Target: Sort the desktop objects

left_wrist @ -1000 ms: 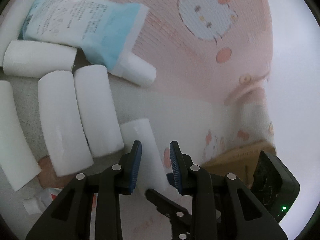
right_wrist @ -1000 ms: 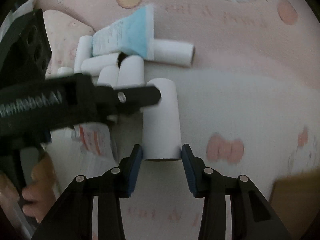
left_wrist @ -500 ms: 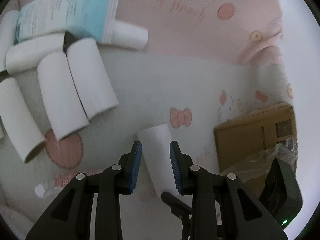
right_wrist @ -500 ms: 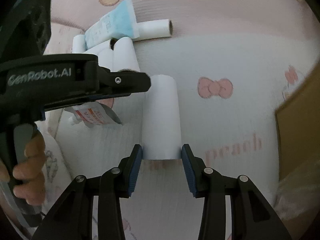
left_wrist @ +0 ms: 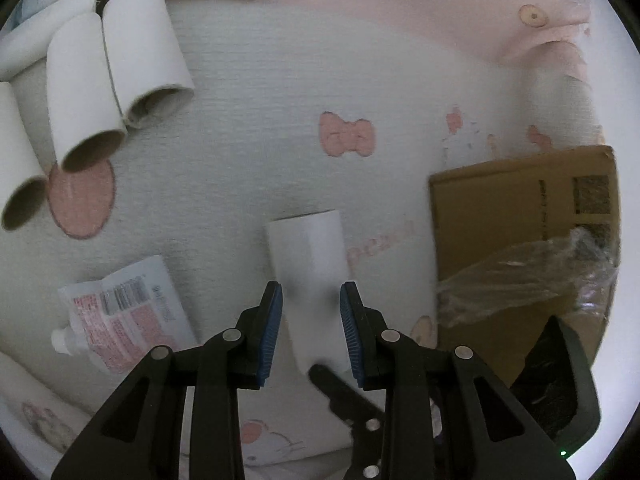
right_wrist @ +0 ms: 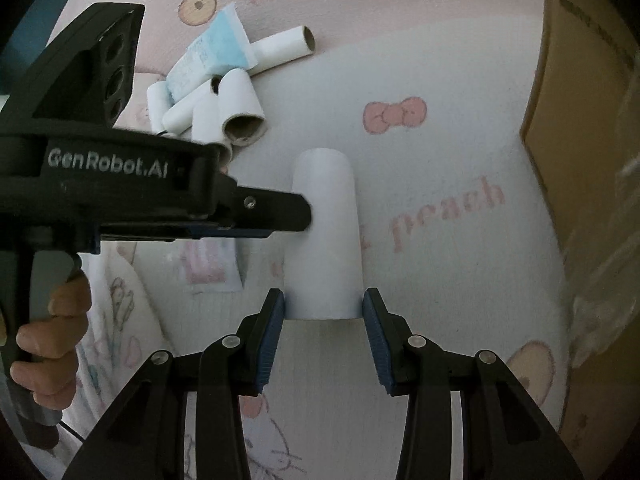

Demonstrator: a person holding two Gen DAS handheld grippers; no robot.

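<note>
I am carrying one white paper tube (right_wrist: pixel 324 236) above the pink cloth (right_wrist: pixel 460 140), both tongs clenched on it: right tongs (right_wrist: pixel 323 320) at its near end, left tongs (left_wrist: pixel 311 320) across its middle. Next I am judging it needs steering toward the cardboard box (left_wrist: pixel 520 216), then releasing.

On the side of my left gripper (right_wrist: pixel 292 216), seen from my right wrist, white letters read "GenRobot.AI". The cloth (right_wrist: pixel 460 160) under my tongs carries pink print: "peach" beside the tube, and a fainter "& pea…" along the top edge. The blue packet (right_wrist: pixel 218 54), the red-and-white pouch (left_wrist: pixel 128 316) and the box (left_wrist: pixel 520 220) all bear print, too small or blurred for me to read.
</note>
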